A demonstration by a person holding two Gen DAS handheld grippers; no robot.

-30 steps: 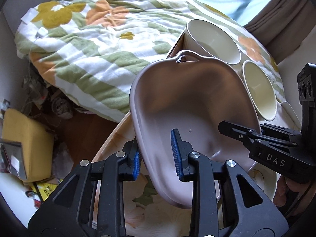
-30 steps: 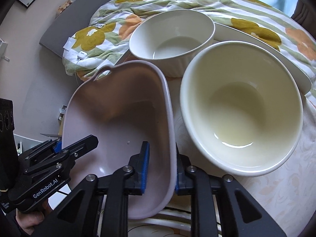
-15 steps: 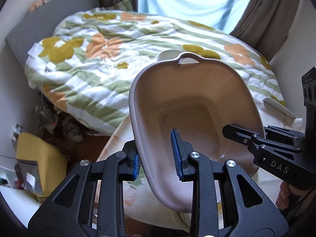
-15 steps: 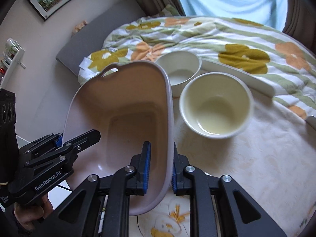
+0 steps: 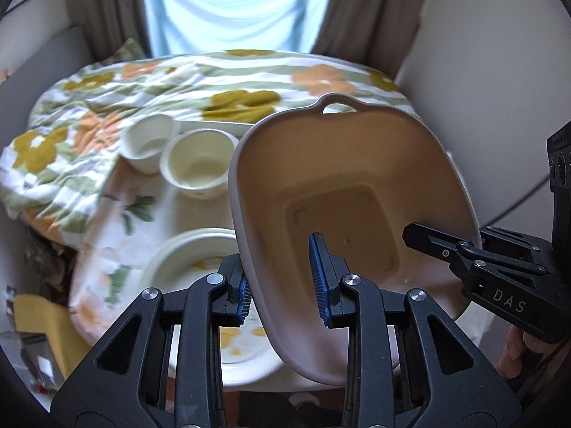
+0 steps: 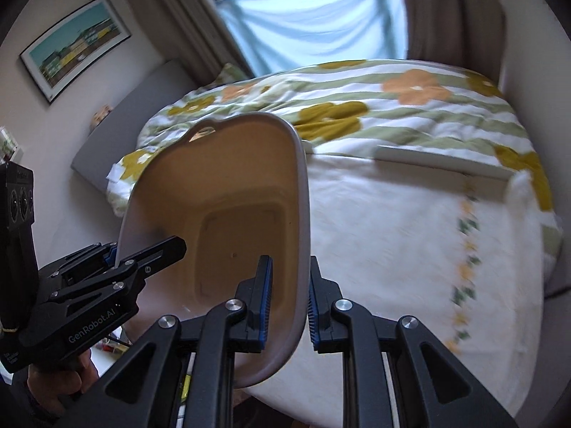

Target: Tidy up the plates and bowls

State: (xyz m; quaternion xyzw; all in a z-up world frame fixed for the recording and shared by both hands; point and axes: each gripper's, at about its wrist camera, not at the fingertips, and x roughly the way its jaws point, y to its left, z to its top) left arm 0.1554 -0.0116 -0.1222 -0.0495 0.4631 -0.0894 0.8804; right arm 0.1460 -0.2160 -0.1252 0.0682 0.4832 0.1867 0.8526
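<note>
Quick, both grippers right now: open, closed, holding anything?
Left gripper: closed on the left rim of the basin.
Right gripper: closed on the basin's right rim.

The lifted basin (image 5: 342,192) blocked the middle; two bowls (image 5: 196,167) and stacked plates (image 5: 192,260) crowded the surface (image 6: 410,235) leftward, whose right side lay bare.

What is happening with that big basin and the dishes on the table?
A person holds the pinkish basin in the air with both handheld grippers, tilted so its inside faces the cameras. The left gripper clamps one side wall, the right gripper the opposite one. On the table sit two cream bowls side by side and a stack of plates, none of them in the basin yet.
</note>
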